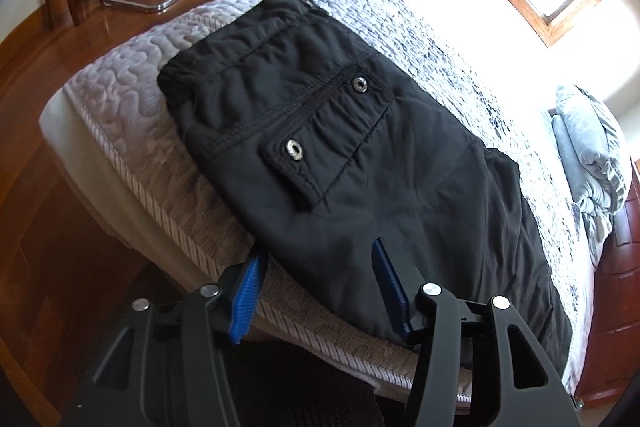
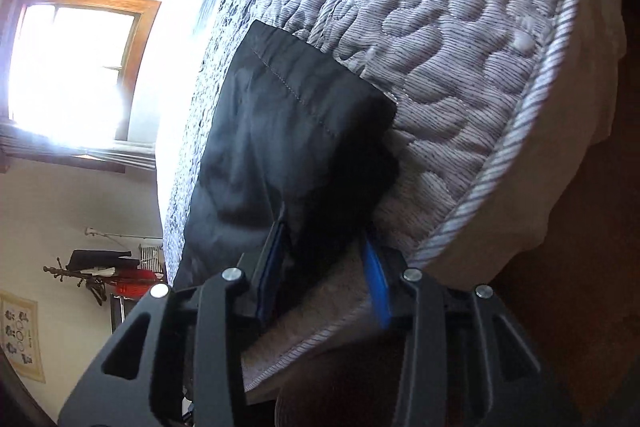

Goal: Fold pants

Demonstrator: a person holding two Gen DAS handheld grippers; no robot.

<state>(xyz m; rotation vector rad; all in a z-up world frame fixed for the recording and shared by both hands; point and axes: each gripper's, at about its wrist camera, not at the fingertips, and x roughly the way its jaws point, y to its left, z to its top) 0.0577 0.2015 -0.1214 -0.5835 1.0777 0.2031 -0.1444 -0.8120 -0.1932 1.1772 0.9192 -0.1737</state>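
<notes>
the black pants (image 1: 340,131) are lying flat along the near edge of the bed (image 1: 120,107), on its quilted mattress top, with the gathered waistband (image 1: 224,47) towards the far corner in the left wrist view and a hemmed leg end (image 2: 304,99) showing in the right wrist view. the cloth is looking thin, soft and a little slick, like a light woven shell fabric, so it is probably weighing little, draping limp and sliding easily over itself; nothing about it is looking fragile apart from the two metal eyelets (image 1: 294,149), which are best avoided. the left gripper (image 1: 320,287) is standing spread, one blue finger off the mattress edge and the other over the fabric, pinching nothing. the right gripper (image 2: 324,267) is also standing parted, straddling the dark edge of the leg, and its pads are not appearing to press on the cloth. good places to take hold are seeming to be the stitched, thicker parts: the hem at the leg end and the elastic waistband, where layers are bunching and a pinch is likely to be catching both layers.
</notes>
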